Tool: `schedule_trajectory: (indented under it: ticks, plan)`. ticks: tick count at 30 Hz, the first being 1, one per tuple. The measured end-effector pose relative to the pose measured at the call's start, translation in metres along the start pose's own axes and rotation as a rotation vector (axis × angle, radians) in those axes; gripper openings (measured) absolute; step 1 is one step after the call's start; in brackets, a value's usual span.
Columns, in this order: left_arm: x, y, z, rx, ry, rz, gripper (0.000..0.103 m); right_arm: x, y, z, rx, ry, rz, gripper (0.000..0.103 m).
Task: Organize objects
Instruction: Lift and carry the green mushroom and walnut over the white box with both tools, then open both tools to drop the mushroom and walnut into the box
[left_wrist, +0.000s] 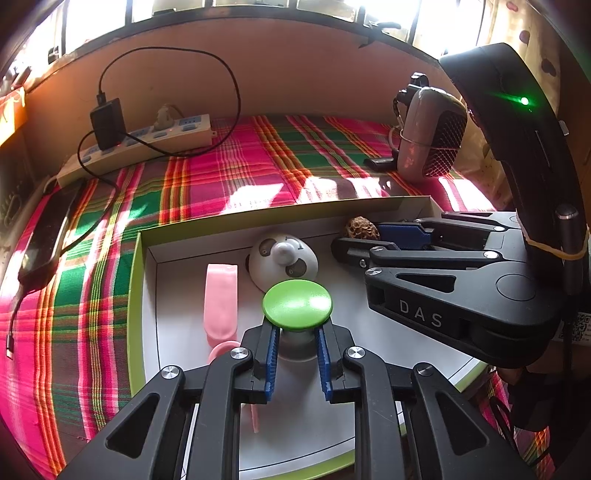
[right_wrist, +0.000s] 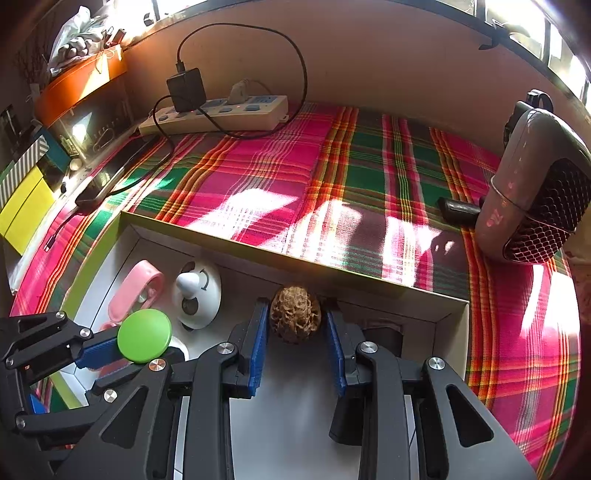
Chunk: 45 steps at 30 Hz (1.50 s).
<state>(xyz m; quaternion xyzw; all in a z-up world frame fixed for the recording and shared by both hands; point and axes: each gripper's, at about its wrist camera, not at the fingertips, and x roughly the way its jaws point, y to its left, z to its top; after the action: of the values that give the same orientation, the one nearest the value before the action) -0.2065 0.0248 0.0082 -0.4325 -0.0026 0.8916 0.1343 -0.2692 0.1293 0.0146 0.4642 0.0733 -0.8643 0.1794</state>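
Left gripper (left_wrist: 297, 354) clamped on green mushroom knob's (left_wrist: 297, 304) stem; right gripper (right_wrist: 297, 345) apart, walnut (right_wrist: 294, 314) between pads, inside white box (left_wrist: 147, 295).

We see strong daylight pouring in from the windows (left_wrist: 207, 7) along the top of both views, blown out to white there. It lands in hard bright patches on the plaid cloth (right_wrist: 258, 206), broken by dark barred shadows, while the box wall (right_wrist: 258, 240) throws shade over the box interior. A glare spot sits on the green cap (left_wrist: 297, 304), and a green lens flare streaks from the small lamp (left_wrist: 523, 100) on the other device. Both pictures bow heavily and darken toward the corners; the far left clutter (right_wrist: 22, 177) looks soft, perhaps from the lens.
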Motion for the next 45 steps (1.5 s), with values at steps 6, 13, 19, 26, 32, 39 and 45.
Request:
schedule_trajectory:
  ticks: [6, 13, 19, 26, 32, 39, 45]
  plan:
    - [0.0, 0.001, 0.001, -0.001, 0.001, 0.005, 0.02, -0.001, 0.001, -0.001, 0.003, 0.001, 0.002, 0.036]
    - [0.0, 0.005, 0.0, -0.005, 0.009, 0.016, 0.026, -0.001, 0.002, -0.001, 0.007, 0.0, -0.001, 0.042]
    - [-0.001, 0.004, 0.002, -0.005, 0.007, 0.023, 0.028, -0.004, 0.003, 0.0, 0.009, -0.011, 0.006, 0.043]
    - [-0.01, 0.004, 0.004, -0.007, -0.01, 0.027, 0.031, -0.014, 0.006, -0.002, 0.013, -0.04, 0.001, 0.043]
    - [-0.019, 0.004, 0.001, -0.007, -0.022, 0.033, 0.032, -0.031, 0.008, -0.003, 0.015, -0.083, -0.017, 0.043]
    - [-0.032, 0.002, -0.001, -0.007, -0.046, 0.041, 0.032, -0.051, 0.009, -0.01, 0.04, -0.119, -0.02, 0.043]
    - [-0.046, 0.0, -0.006, -0.008, -0.067, 0.042, 0.032, -0.07, 0.011, -0.017, 0.058, -0.15, -0.024, 0.043]
